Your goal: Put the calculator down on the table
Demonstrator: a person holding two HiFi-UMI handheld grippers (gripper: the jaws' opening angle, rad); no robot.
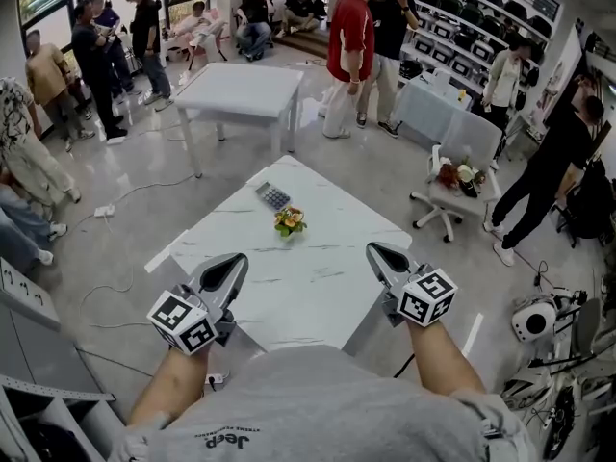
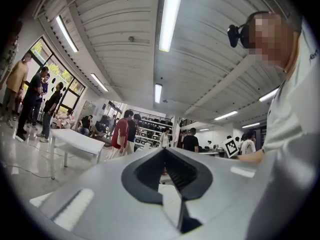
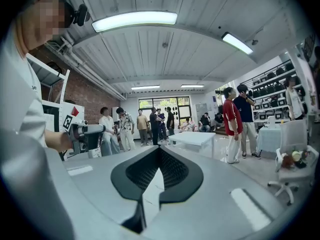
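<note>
Calculator (image 1: pixel 272 196) flat on the white counter (image 1: pixel 318 277), centre frame (near a flower posy (image 1: pixel 289 221)). Left gripper (image 1: pixel 234 260) and right gripper (image 1: pixel 375 250) below: jaws pressed together, empty.

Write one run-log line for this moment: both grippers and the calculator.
left gripper: shut, empty | right gripper: shut, empty | calculator: on table, near far corner

White marble-pattern table (image 1: pixel 322 277), calculator (image 1: pixel 272 196) lying flat near the far corner (keypad up), small flower arrangement (image 1: pixel 289 221) just beside it, toward the middle, not touching
</note>
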